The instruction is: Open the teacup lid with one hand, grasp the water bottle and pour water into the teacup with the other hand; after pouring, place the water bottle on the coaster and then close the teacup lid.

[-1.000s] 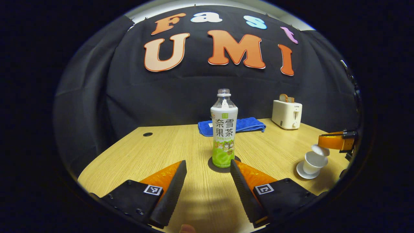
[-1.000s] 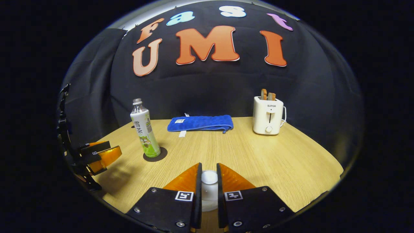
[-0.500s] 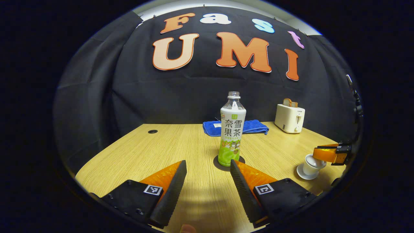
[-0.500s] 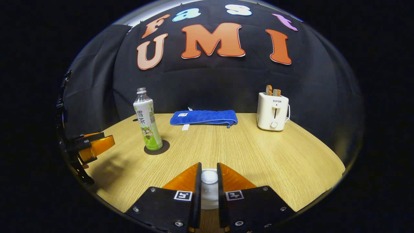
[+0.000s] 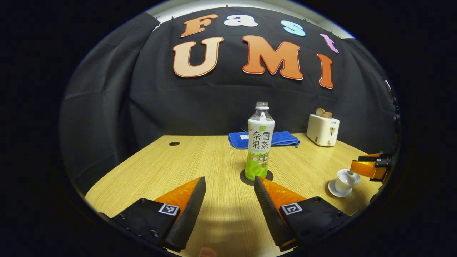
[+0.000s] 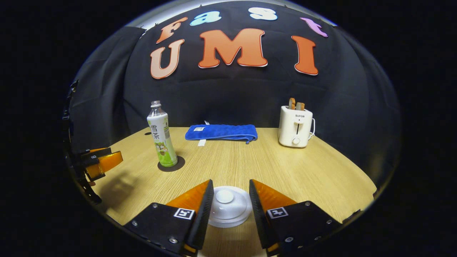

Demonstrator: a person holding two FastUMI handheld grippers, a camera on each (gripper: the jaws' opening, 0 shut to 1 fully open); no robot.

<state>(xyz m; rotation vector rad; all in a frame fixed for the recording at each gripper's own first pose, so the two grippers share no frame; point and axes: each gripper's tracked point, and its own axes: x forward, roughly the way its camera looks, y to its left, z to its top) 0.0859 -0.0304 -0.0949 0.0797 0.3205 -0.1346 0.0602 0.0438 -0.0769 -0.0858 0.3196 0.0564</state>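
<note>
Two grippers hang over the wooden table point(image 6: 307, 178), both with fingers spread and nothing between them. The blue towel point(image 6: 221, 132) lies along the table's far edge, the white toaster point(image 6: 295, 126) beside it toward the far right corner. The water bottle point(image 5: 260, 142) stands upright on its dark coaster point(image 5: 268, 176), just beyond the left gripper point(image 5: 230, 187). The lidded teacup point(image 6: 228, 206) sits on its saucer point(image 5: 337, 192) near the front edge, between the right gripper point(image 6: 231, 194) fingers, untouched.
</note>
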